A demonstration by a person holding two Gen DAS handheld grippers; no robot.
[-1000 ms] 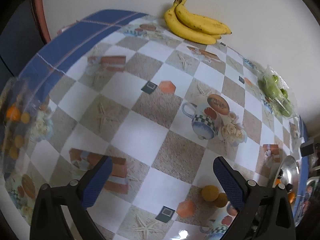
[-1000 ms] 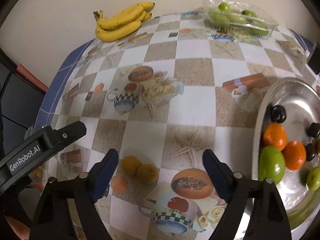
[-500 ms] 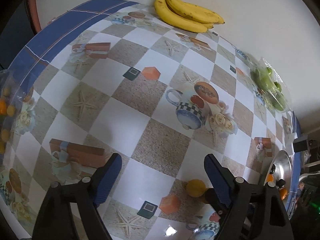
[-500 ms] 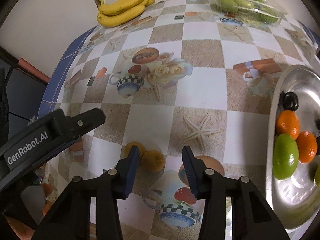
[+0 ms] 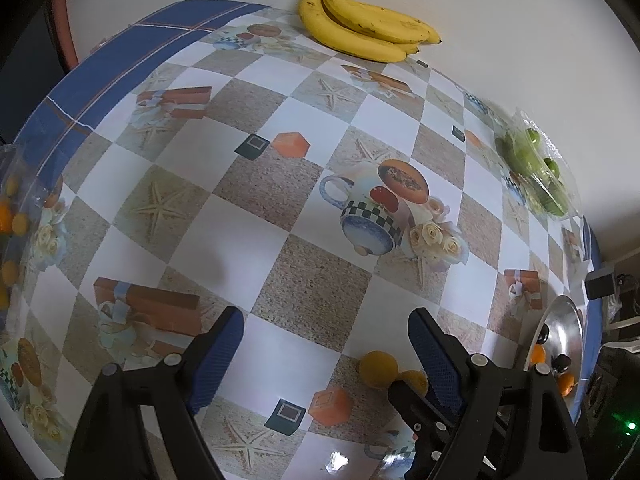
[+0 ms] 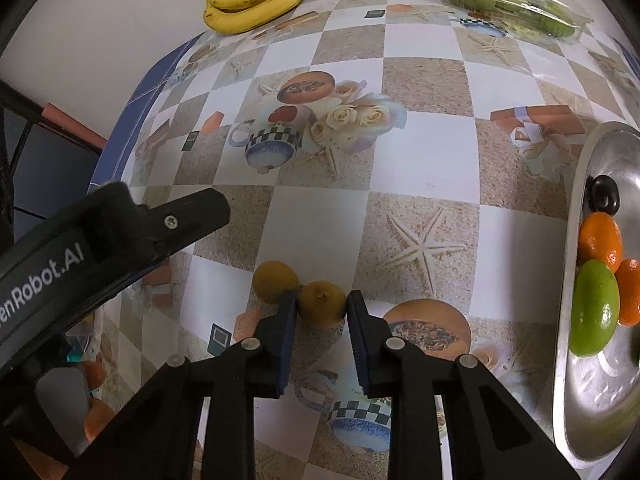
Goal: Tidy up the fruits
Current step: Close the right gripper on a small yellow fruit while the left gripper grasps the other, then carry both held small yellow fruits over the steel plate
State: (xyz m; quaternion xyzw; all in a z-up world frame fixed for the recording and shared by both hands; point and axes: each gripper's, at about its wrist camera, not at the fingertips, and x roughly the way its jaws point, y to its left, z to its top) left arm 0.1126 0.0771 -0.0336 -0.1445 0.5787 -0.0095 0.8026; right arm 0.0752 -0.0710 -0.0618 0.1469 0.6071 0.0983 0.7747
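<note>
Two small yellow-brown fruits lie side by side on the patterned tablecloth. My right gripper [image 6: 322, 304] is closed around the right one [image 6: 321, 303], with a finger touching each side; the left fruit [image 6: 276, 282] sits just beyond its left finger. In the left wrist view the left fruit [image 5: 377, 368] shows whole and the right fruit [image 5: 412, 381] is partly hidden behind my right finger. My left gripper [image 5: 325, 330] is open and empty above the cloth. A steel tray [image 6: 576, 364] at the right holds oranges [image 6: 600, 242], a green fruit [image 6: 594, 308] and dark fruits.
A bunch of bananas [image 5: 364, 30] lies at the far edge by the wall. A clear plastic box of green fruits [image 6: 516, 0] stands at the far right. A plastic bag with small orange fruits [image 5: 12, 216] lies at the left edge. The left gripper's body [image 6: 100, 236] reaches in from the left.
My right gripper has moved forward and its fingers have closed from wide open onto the right yellow-brown fruit. My left gripper has shifted a little and stayed open.
</note>
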